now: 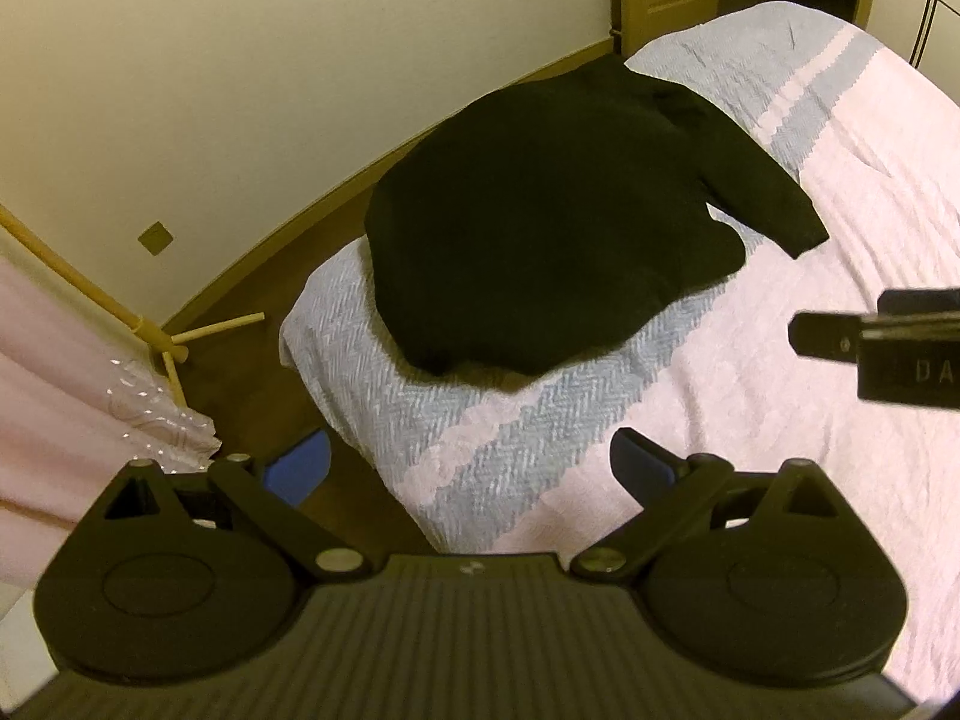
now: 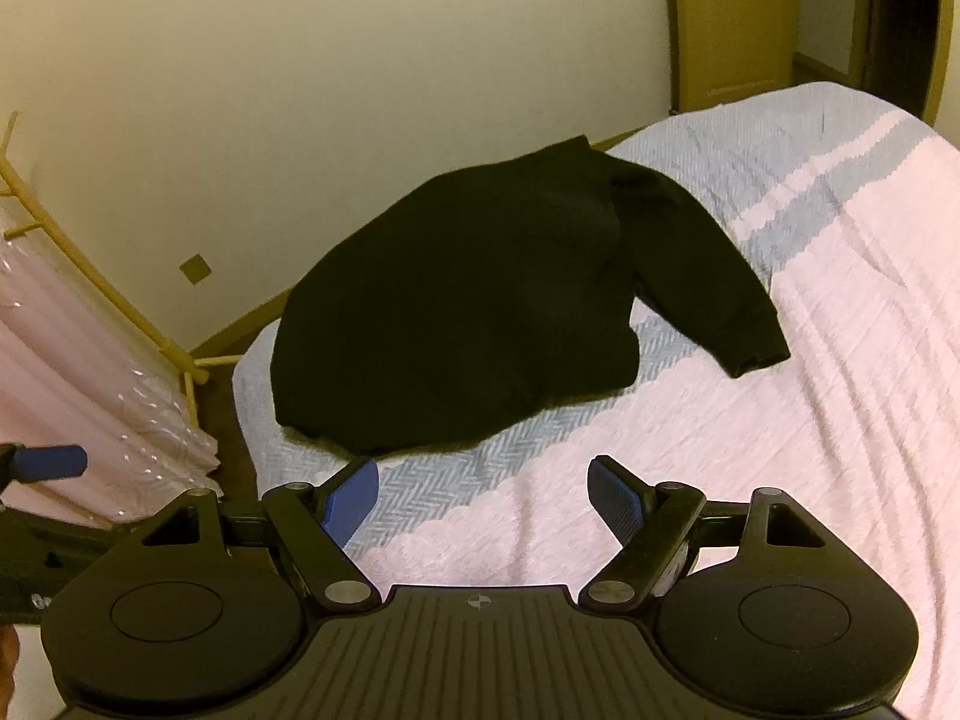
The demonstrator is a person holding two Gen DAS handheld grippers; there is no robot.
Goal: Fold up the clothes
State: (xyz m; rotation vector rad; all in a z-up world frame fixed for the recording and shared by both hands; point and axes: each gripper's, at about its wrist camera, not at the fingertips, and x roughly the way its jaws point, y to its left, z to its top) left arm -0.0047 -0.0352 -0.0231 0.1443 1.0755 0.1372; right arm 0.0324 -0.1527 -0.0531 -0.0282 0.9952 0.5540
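- A black long-sleeved knit sweater (image 1: pixel 540 222) is lying spread near the bed's left edge, one sleeve (image 2: pixel 714 294) reaching toward the middle.
- The pink and blue-grey woven bedspread (image 1: pixel 810 450) is carrying it.
- The left gripper (image 1: pixel 468 474) and right gripper (image 2: pixel 483 495) are hovering with jaws spread wide, gripping nothing.

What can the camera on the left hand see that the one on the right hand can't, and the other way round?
Only the left view shows the right tool poking in from the side, and the wooden stand's foot on the floor. Only the right view shows a blue pad of the left tool at its edge. Both show the black sweater lying on the bedspread, one sleeve stretched out, and both tools open and empty.
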